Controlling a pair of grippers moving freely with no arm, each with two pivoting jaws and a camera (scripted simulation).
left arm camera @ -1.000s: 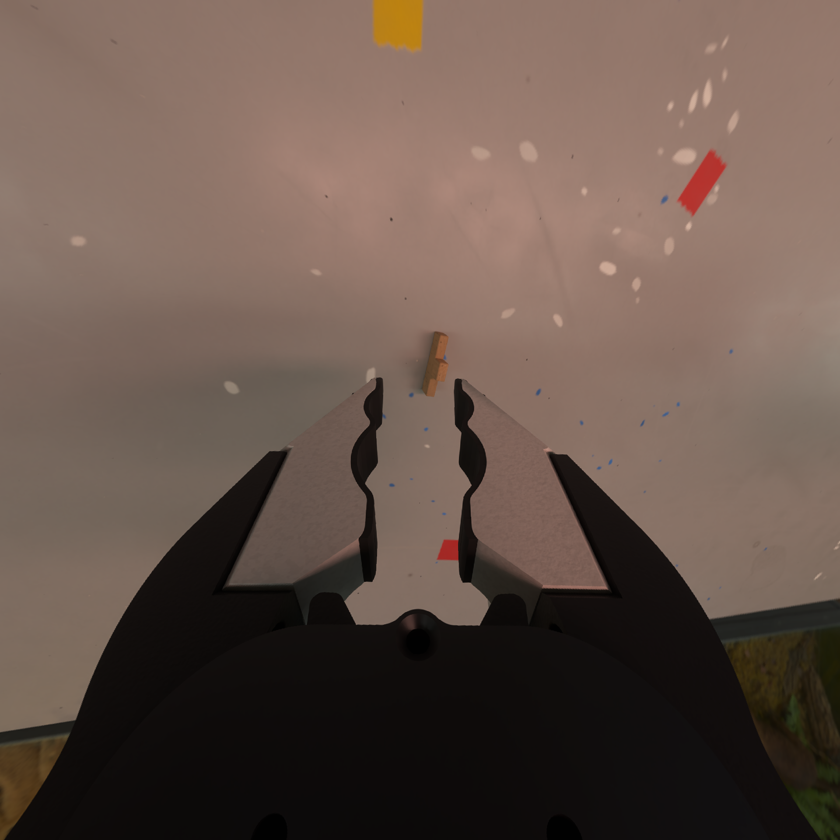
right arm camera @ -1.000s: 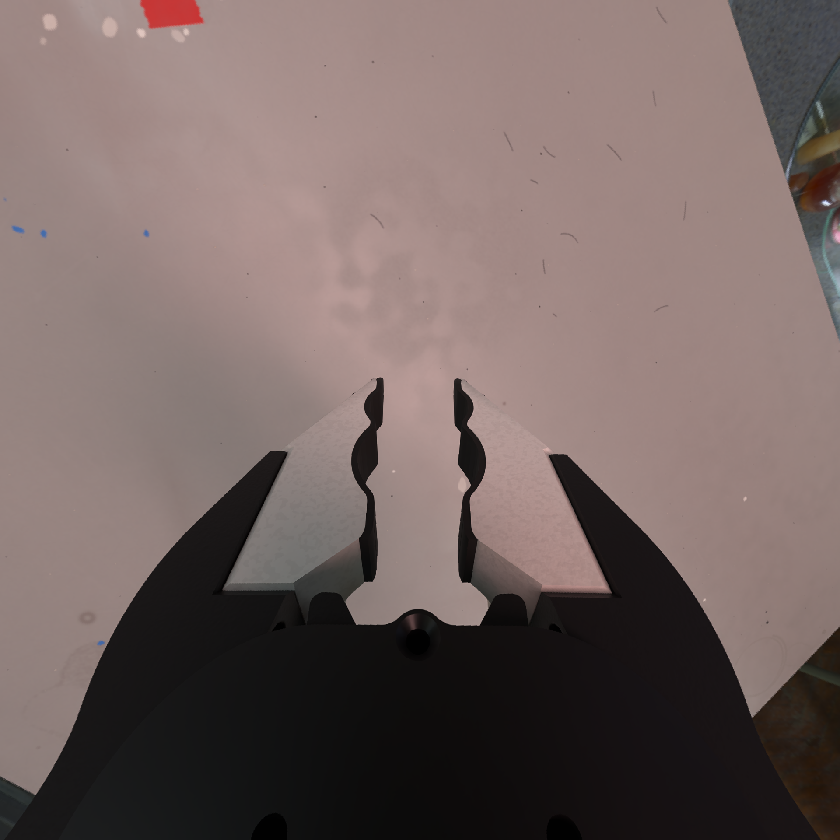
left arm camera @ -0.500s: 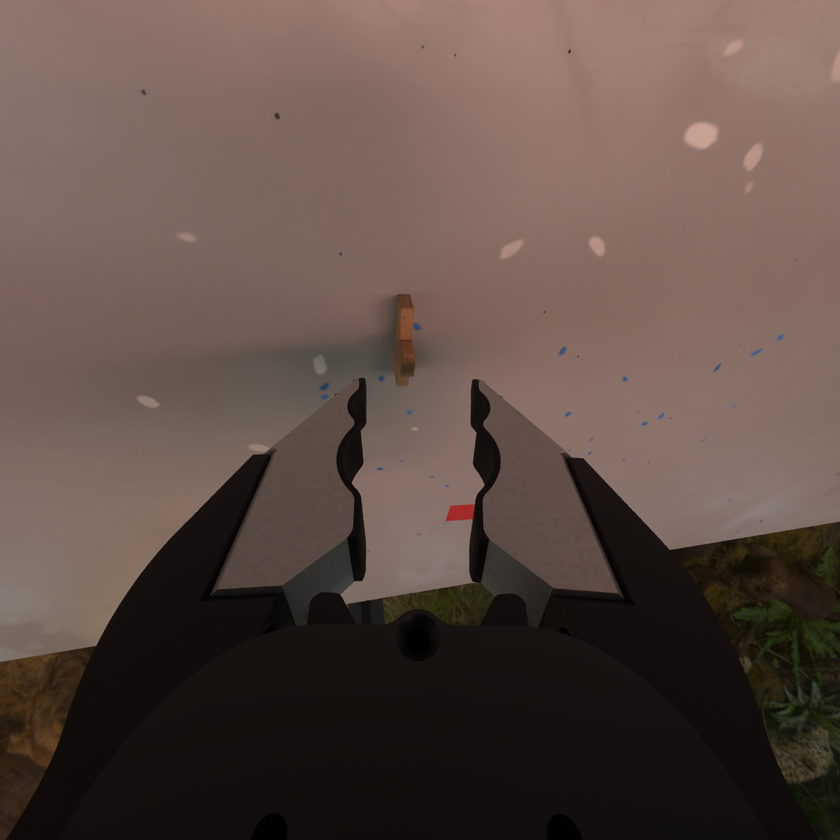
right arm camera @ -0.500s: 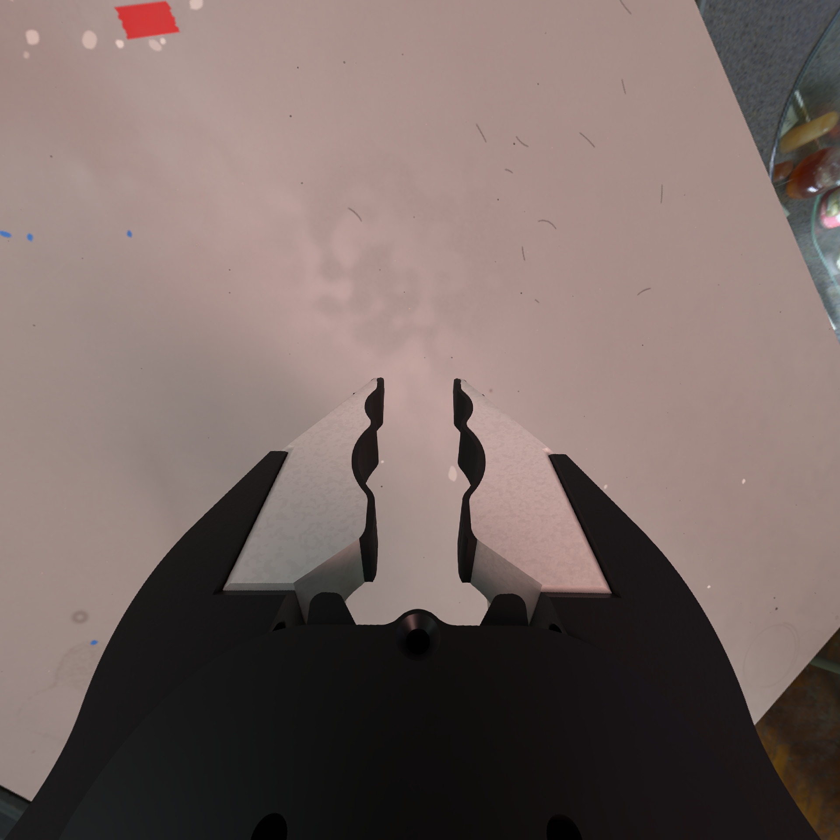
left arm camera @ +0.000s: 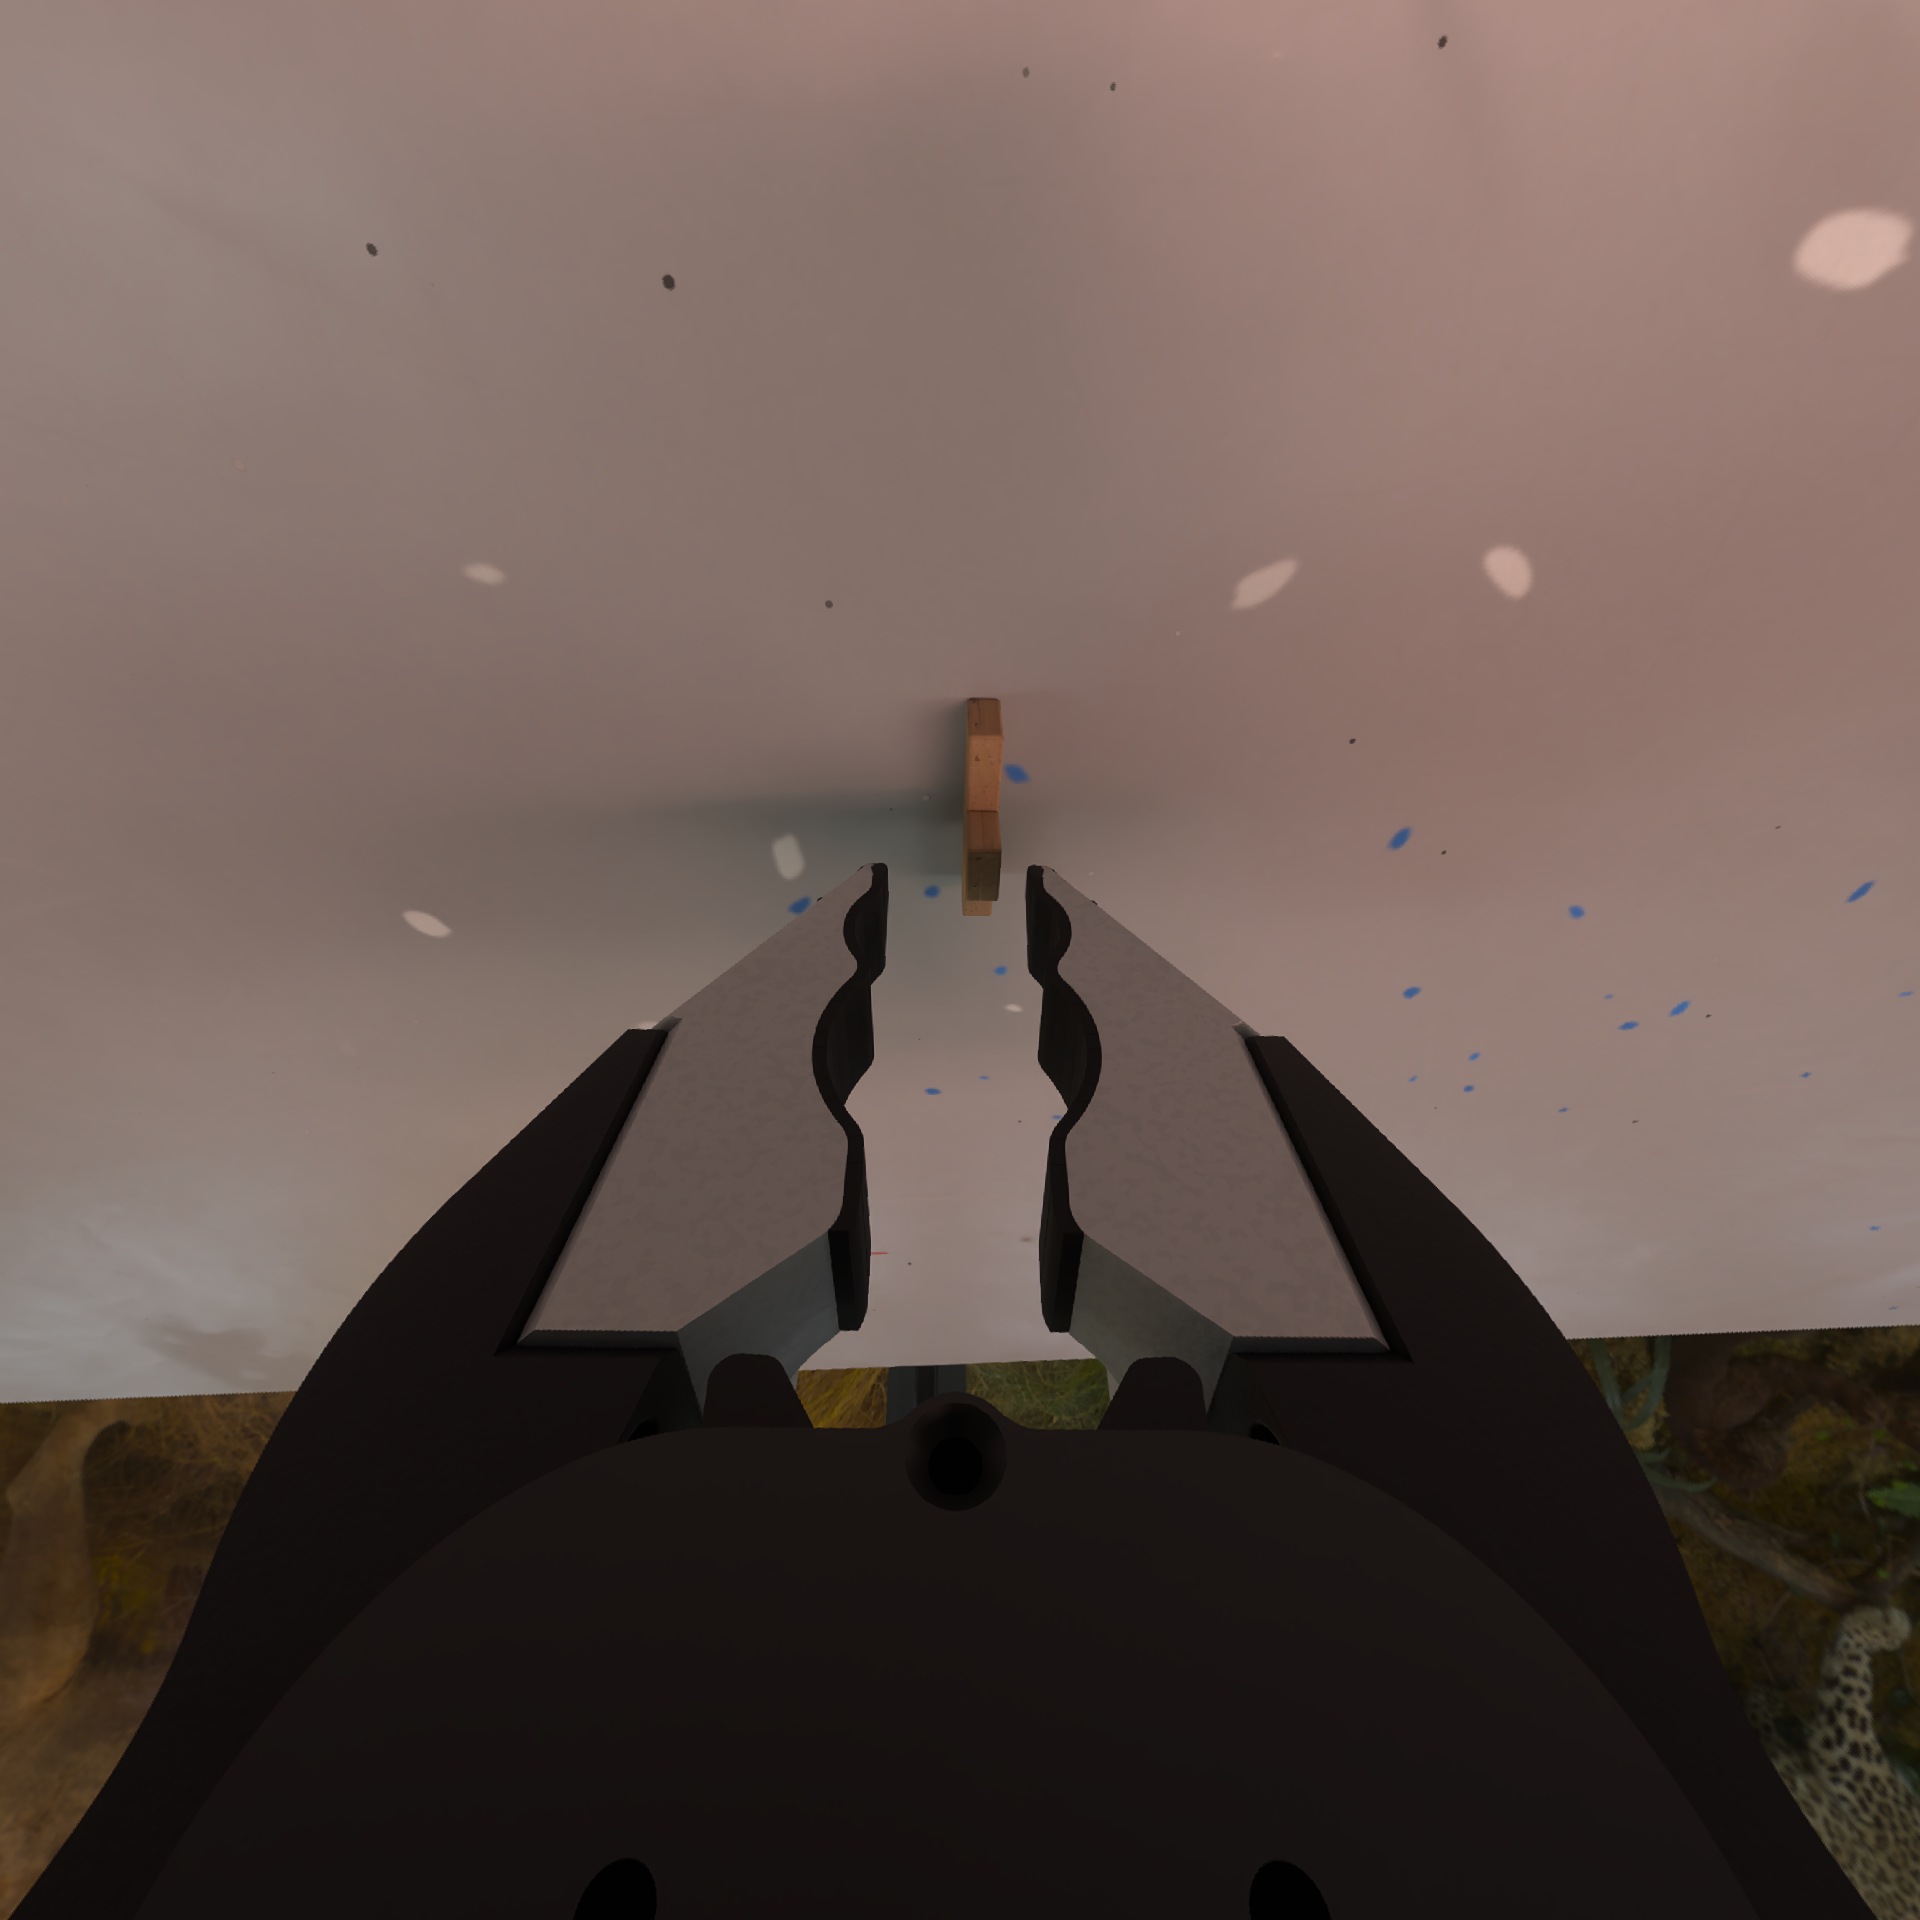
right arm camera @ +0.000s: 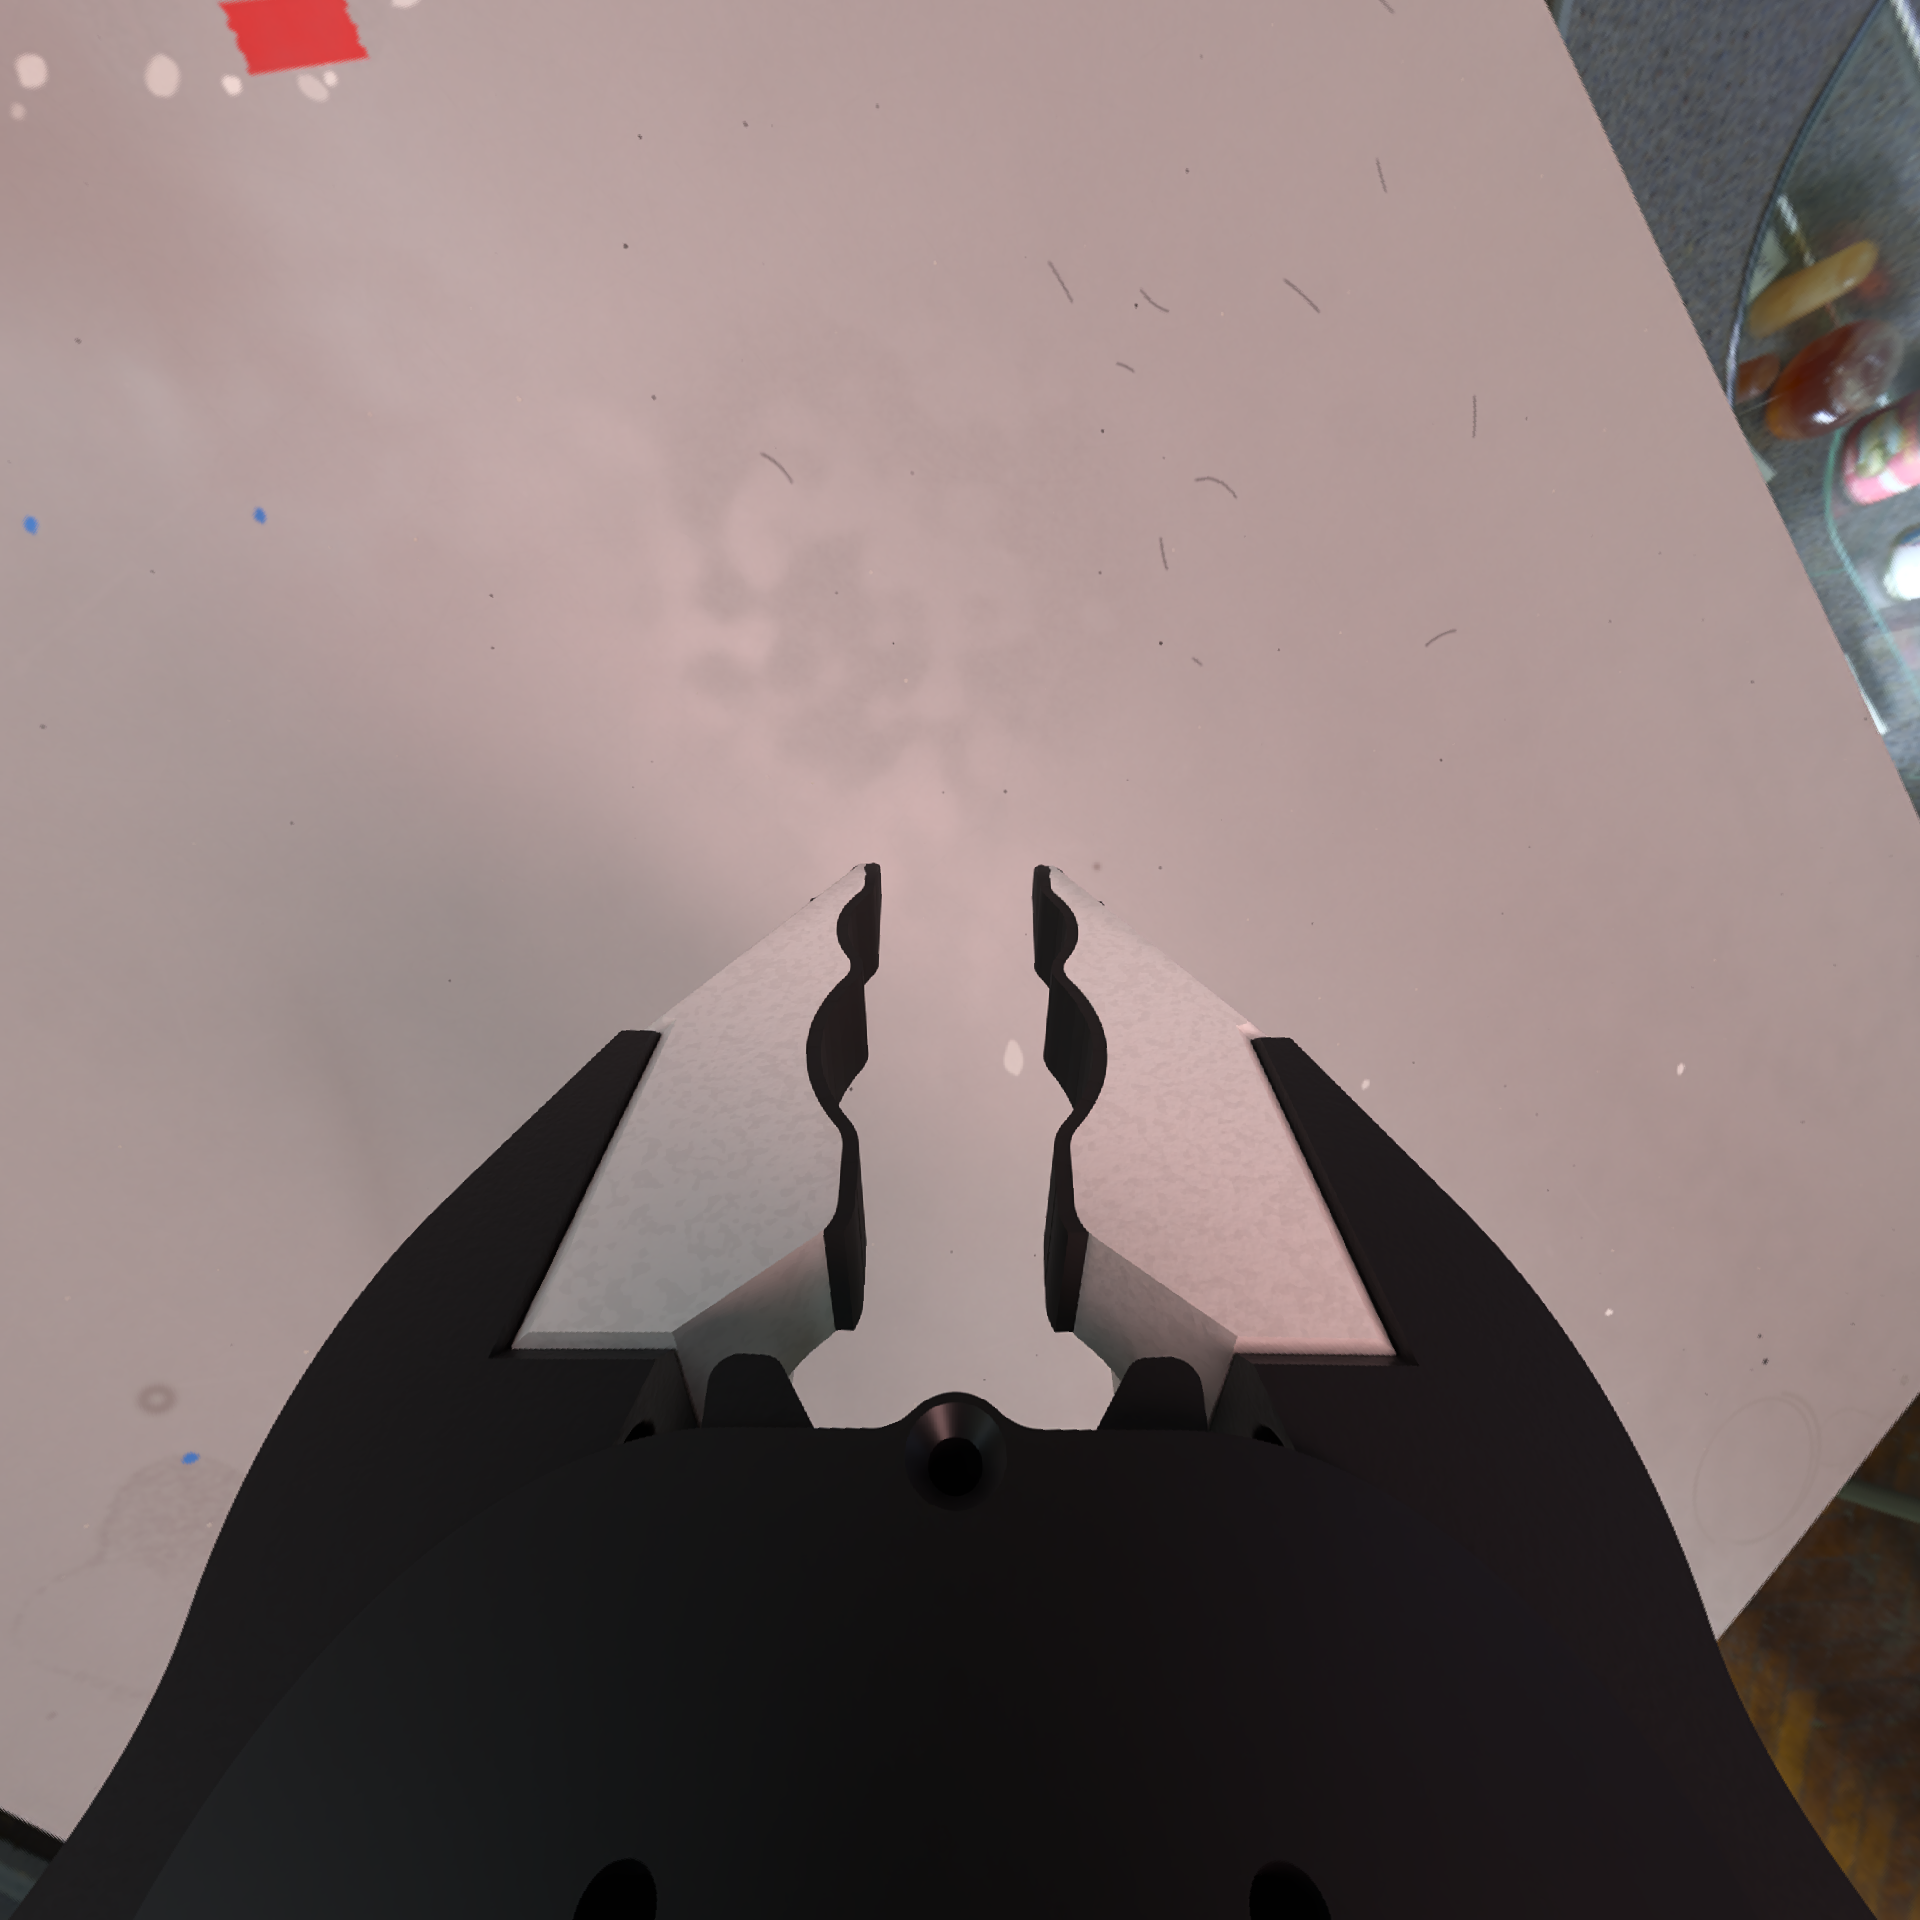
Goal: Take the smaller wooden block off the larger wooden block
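Observation:
In the left wrist view a thin larger wooden block (left arm camera: 981,868) lies on the pinkish table (left arm camera: 520,623), pointing away from me. The smaller, lighter wooden block (left arm camera: 987,771) sits on its middle and sticks out slightly to the right. My left gripper (left arm camera: 957,871) is open and empty; the larger block's near end lies just between and beyond its fingertips (left arm camera: 1039,883). My right gripper (right arm camera: 956,871) is open and empty over bare table (right arm camera: 623,520). The blocks do not show in the right wrist view.
The table's near edge (left arm camera: 312,1387) runs below my left gripper, with ground and plants beyond. White and blue specks dot the table. In the right wrist view a red tape piece (right arm camera: 296,31) lies far left, and a glass dish of stones (right arm camera: 1839,353) sits past the right edge.
My left gripper has closed in on the blocks, lining up with them, and its jaws have narrowed since half a second ago. My right gripper has drifted slightly forward and stays open.

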